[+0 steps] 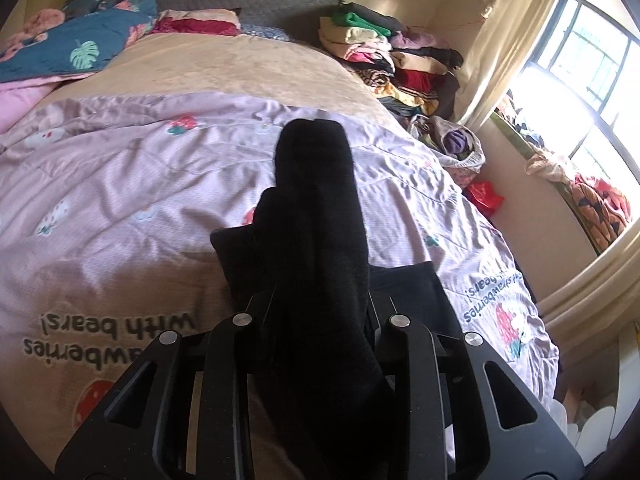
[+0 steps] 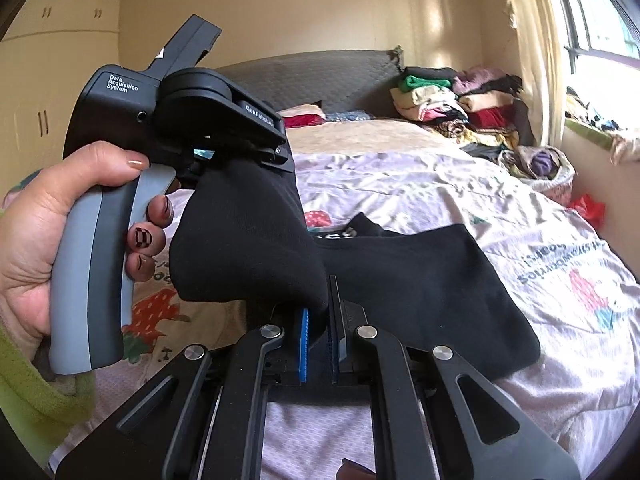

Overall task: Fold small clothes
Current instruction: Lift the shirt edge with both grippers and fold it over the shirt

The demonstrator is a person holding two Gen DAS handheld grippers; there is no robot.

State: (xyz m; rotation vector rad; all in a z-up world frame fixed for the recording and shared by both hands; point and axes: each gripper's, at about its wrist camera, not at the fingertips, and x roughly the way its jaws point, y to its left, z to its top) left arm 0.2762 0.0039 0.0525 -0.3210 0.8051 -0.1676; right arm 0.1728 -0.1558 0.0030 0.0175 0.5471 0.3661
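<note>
Bed with pink strawberry-print quilt [image 1: 132,184], tan blanket [image 1: 224,64] behind it, clothes pile [image 2: 452,100] by the window. Right claw [image 2: 322,340] pinched nearly shut on the toe of a black knit sock [image 2: 248,240]. Left claw [image 2: 256,156] grips the same sock's other end, jaws narrow. Second black sock [image 2: 432,284] lies flat on quilt underneath.

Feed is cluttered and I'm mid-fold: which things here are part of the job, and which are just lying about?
In the job:
- black sock, clamped in both grippers' jaws
- left gripper
- right gripper
- second black sock, lying on the pink strawberry quilt

Lying about:
- stacked clothes by the headboard
- floral blanket
- red bag
</note>
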